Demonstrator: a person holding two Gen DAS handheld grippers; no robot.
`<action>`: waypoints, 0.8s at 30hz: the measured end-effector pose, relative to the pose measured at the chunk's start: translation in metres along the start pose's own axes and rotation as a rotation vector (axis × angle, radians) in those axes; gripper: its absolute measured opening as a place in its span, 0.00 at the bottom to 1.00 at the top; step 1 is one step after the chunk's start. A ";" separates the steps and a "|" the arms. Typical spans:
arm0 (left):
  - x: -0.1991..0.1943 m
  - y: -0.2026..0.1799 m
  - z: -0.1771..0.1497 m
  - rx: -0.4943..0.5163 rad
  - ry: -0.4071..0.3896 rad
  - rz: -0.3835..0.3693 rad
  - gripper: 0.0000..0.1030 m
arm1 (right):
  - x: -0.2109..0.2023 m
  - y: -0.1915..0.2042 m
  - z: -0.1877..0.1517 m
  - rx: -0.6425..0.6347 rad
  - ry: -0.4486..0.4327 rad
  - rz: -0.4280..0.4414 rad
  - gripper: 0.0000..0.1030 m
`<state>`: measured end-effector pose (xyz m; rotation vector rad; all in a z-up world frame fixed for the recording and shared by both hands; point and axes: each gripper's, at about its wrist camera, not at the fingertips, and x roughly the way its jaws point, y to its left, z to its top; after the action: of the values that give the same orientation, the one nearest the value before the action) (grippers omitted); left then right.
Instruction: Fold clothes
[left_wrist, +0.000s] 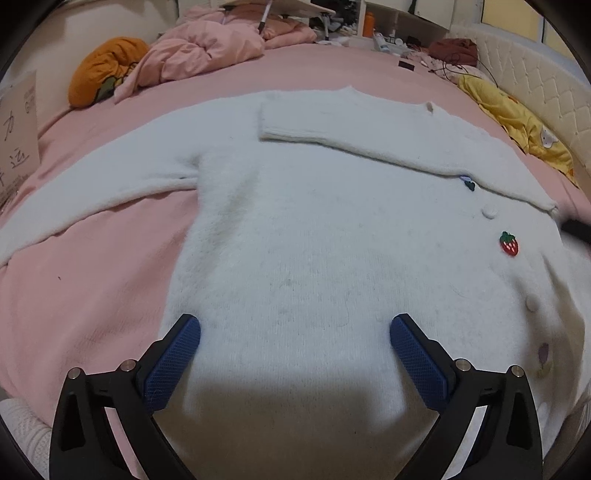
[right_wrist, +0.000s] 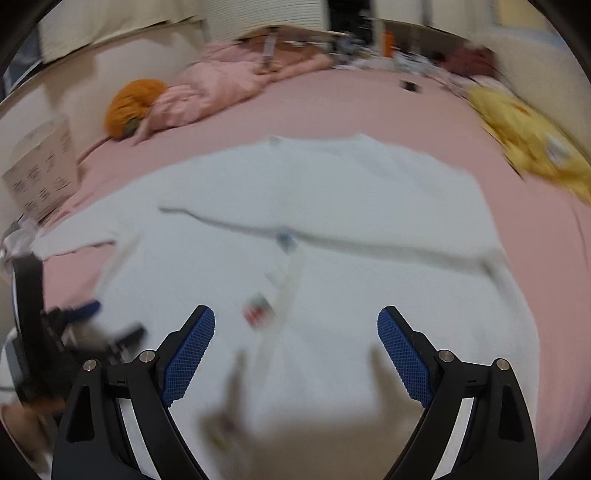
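A fluffy white cardigan (left_wrist: 314, 240) lies flat on the pink bed, with a strawberry patch (left_wrist: 509, 243) near its buttons. Its right sleeve (left_wrist: 369, 140) is folded across the chest, while the left sleeve (left_wrist: 92, 195) stretches out to the left. My left gripper (left_wrist: 295, 332) hovers open over the hem with nothing between its fingers. The right wrist view is blurred by motion: the same cardigan (right_wrist: 332, 266) fills it, and my right gripper (right_wrist: 295, 328) stands open above the lower part. The left gripper (right_wrist: 77, 332) shows at that view's left edge.
A pink quilt (left_wrist: 207, 51) and an orange plush (left_wrist: 107, 70) sit at the far left of the bed (left_wrist: 74, 295). A yellow garment (left_wrist: 517, 122) lies by the padded headboard (left_wrist: 535, 81) on the right. A cardboard box (left_wrist: 18, 125) stands at the left edge.
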<state>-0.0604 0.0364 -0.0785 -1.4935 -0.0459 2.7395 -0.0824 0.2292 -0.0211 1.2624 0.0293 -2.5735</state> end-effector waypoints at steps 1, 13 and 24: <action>0.000 0.001 0.000 -0.005 0.000 -0.009 1.00 | 0.007 0.011 0.018 -0.038 -0.002 0.013 0.88; -0.002 0.017 0.002 -0.096 -0.026 -0.109 0.99 | 0.166 0.135 0.103 -0.444 0.236 0.085 0.88; 0.000 0.024 0.005 -0.161 -0.035 -0.159 0.99 | 0.191 0.100 0.120 -0.214 0.232 0.049 0.21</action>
<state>-0.0644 0.0120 -0.0770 -1.4069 -0.3775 2.6895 -0.2610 0.0719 -0.0853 1.4491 0.3068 -2.2988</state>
